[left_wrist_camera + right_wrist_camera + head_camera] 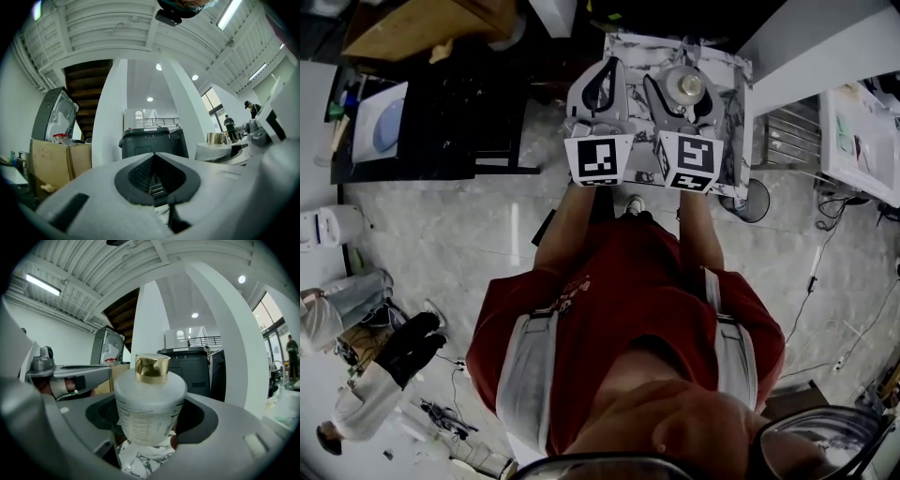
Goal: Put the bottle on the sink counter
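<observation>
A white frosted bottle (149,406) with a gold cap stands upright between the jaws of my right gripper (150,430), which is shut on its body. From the head view the bottle's cap (684,86) shows inside the right gripper (682,105), above the marble-patterned counter (728,80). That marble surface (143,462) lies just beneath the bottle. My left gripper (598,91) is held beside the right one over the counter's left part. Its jaws (154,155) meet at the tips with nothing between them.
A black bin-like machine (151,140) and a white pillar (108,117) stand ahead. Cardboard boxes (52,164) are to the left. A black table (427,112) sits left of the counter, a fan (756,200) on the floor right. A person (370,375) stands at lower left.
</observation>
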Available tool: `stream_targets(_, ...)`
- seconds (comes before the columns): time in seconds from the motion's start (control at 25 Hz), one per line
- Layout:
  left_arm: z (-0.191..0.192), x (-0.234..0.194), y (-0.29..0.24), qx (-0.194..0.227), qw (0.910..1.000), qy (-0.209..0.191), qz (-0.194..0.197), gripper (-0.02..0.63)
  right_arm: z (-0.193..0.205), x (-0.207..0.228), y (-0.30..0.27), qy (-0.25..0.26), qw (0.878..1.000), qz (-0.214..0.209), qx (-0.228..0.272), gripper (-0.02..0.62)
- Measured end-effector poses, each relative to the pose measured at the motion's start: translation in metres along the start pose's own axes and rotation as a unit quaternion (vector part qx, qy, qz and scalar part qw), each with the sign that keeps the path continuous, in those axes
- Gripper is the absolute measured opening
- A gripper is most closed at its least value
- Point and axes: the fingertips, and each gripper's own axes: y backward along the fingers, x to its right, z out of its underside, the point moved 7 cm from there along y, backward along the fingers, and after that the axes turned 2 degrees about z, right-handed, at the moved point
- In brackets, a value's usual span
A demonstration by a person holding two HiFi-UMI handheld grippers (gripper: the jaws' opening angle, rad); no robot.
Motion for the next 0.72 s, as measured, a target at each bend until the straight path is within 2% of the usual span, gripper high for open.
stream_targets(0.24, 0.020, -0.021, -0.026, -0.011, 0.9998, -0.001, 0.016, 0.002, 0.008, -0.003, -0.036, 0.007, 1.000, 0.013, -0.018, 0.344)
stream_targets(0.56, 0.048, -0.053, -0.050, -0.024, 0.9992, 0.022, 0.024, 0.002, 0.027, -0.010, -0.076, 0.009, 0.998, 0.028, -0.052, 0.344)
stream_targets(0.72, 0.056, -0.064, -0.060, -0.009, 0.9993, 0.025, 0.026, 0.002, 0.040, -0.014, -0.093, 0.011, 0.997, 0.032, -0.067, 0.344)
